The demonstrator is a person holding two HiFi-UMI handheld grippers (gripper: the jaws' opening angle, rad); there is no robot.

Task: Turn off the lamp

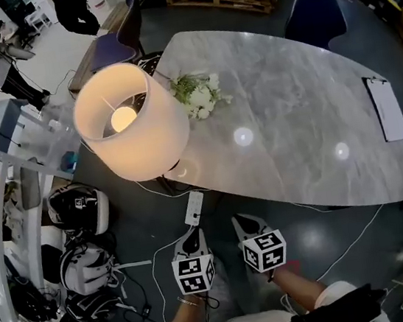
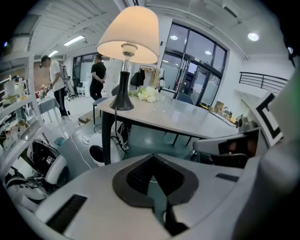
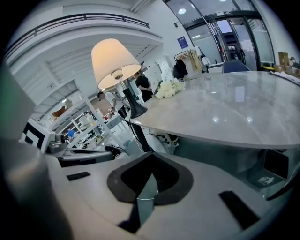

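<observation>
— What does the lamp (image 1: 133, 121) look like?
— A cream, cone-shaped shade (image 2: 129, 40) on a slim dark stem, with a black flared base (image 2: 122, 101).
— Is it on?
— Yes. The bulb (image 1: 123, 117) glows and the shade is lit warm from inside.
— And where does it stand?
— Upright at the rounded end of the grey marble table (image 1: 294, 129), near the edge, just beside a bunch of white flowers (image 1: 199, 93).

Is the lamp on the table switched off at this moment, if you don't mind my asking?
No, the lamp is lit: its bulb glows brightly in the head view.
</observation>
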